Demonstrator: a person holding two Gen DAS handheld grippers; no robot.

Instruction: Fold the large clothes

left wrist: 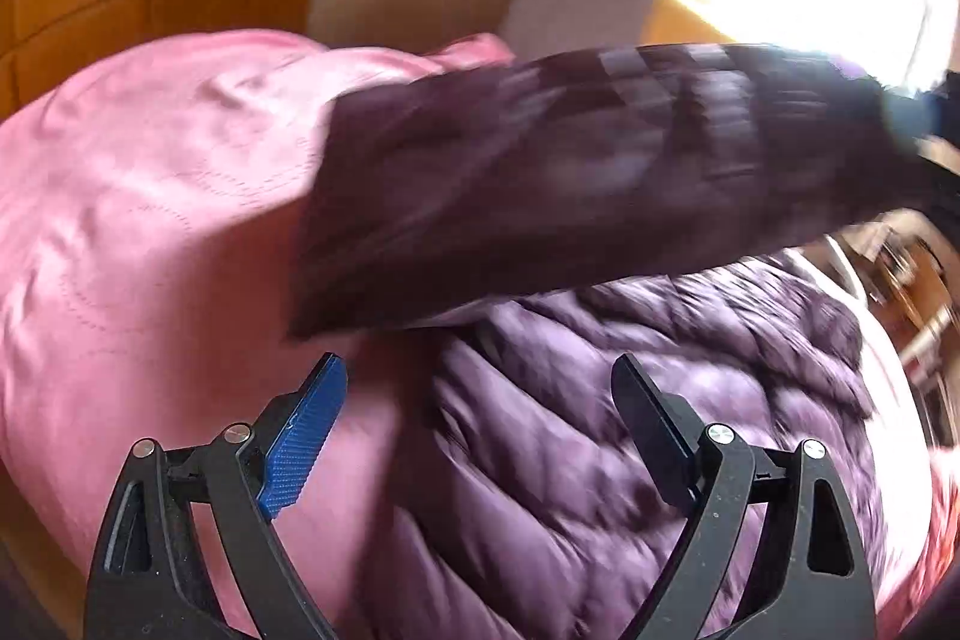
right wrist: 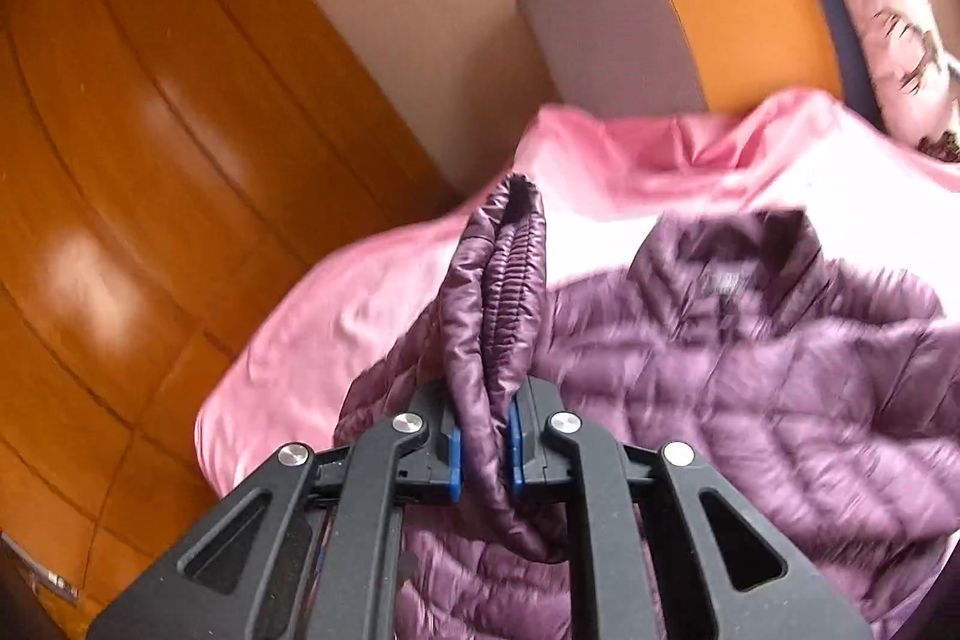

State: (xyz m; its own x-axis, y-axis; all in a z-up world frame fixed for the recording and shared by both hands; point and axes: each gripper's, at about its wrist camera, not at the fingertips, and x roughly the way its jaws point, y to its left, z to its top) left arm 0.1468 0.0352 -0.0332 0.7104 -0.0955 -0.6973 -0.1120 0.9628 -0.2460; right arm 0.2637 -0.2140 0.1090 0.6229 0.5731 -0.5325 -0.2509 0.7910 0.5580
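1. So there's a quilted purple puffer jacket point(right wrist: 750, 370) spread out on a bed covered with a pink satin bedspread point(right wrist: 372, 292); its collar points to the far side, toward the grey and orange headboard point(right wrist: 678, 16).
2. The right tongs point(right wrist: 485, 439) are clenched on the jacket's elastic sleeve cuff point(right wrist: 510, 268), blue pads squeezing the fabric from both sides. The cuff sticks up past the tips, and the sleeve hangs off the bed.
3. From the left wrist view that same sleeve point(left wrist: 570, 184) stretches across the middle, pretty blurry, lifted above the jacket body.
4. The left tongs point(left wrist: 480, 412) are released, jaws spread wide with nothing between them, hovering over the spot where the jacket's left edge meets the bedspread.
5. Glossy orange wooden wardrobe doors point(right wrist: 150, 160) stand to the left of the bed.
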